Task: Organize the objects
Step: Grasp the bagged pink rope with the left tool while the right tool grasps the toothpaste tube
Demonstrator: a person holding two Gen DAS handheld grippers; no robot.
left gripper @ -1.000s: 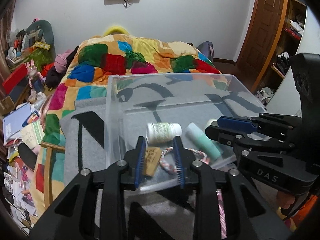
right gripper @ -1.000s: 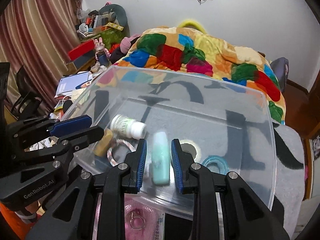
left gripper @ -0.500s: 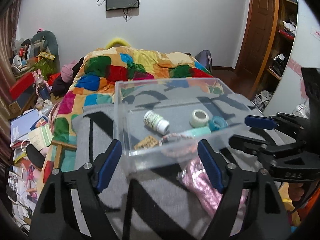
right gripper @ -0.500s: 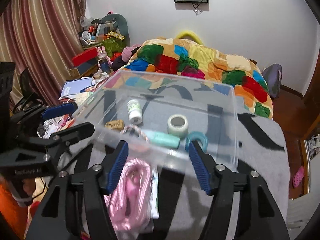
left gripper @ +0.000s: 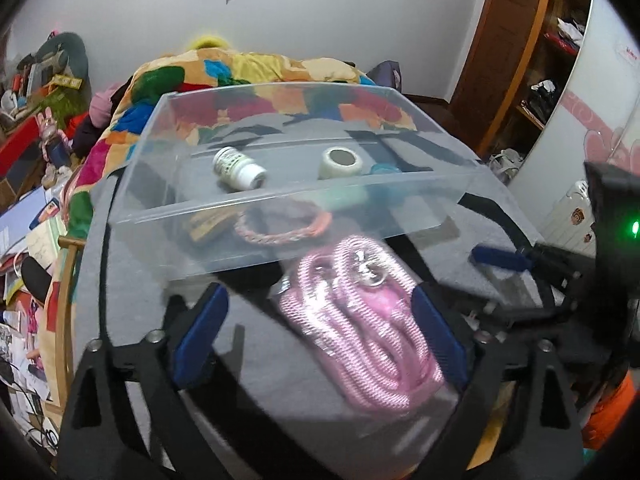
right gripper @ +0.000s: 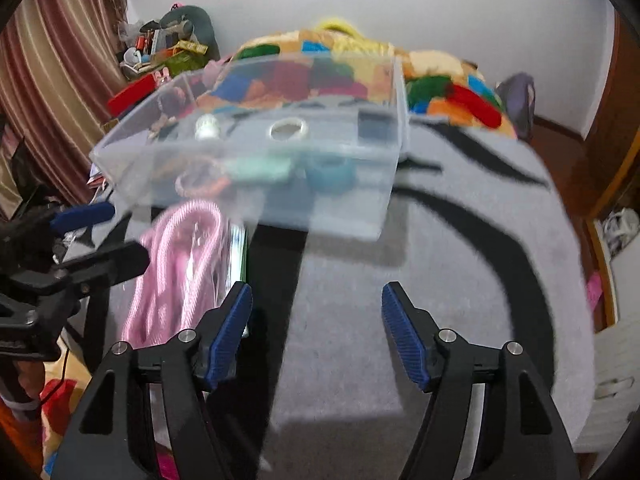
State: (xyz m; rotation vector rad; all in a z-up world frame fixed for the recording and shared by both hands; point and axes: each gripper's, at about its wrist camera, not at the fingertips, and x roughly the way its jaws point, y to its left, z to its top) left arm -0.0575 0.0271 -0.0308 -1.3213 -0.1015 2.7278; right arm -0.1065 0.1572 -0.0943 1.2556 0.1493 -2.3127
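Grey blanket (right gripper: pixel 460 240) with black curved markings is covering the near end of the bed, and a patchwork quilt (left gripper: pixel 256 68) in bright colours is lying at the far end under a white wall. Striped curtain (right gripper: pixel 52 80) is hanging at the left, and a wooden door (left gripper: pixel 508 40) is standing at the right. Left gripper (left gripper: pixel 316 336) is hovering low over the blanket, jaws spread wide, straddling a bagged coil of pink rope (left gripper: pixel 360 320) without gripping it. Right gripper (right gripper: pixel 316 332) is hanging over bare grey blanket, jaws also spread wide, nothing between them. Clear plastic bin (left gripper: pixel 280 208) is sitting on the blanket just beyond the rope, near wall facing both grippers. Inside, a white pill bottle (left gripper: pixel 238 168) is lying on its side at the left, a white tape roll (left gripper: pixel 340 162) is sitting right of it, and a blue tape roll (right gripper: pixel 330 170) is sitting nearer the front right. A mint green tube (right gripper: pixel 260 168), a pink-and-white braided cord loop (left gripper: pixel 280 226) and a small tan item (left gripper: pixel 206 226) are lying along the near wall, blurred through the plastic.
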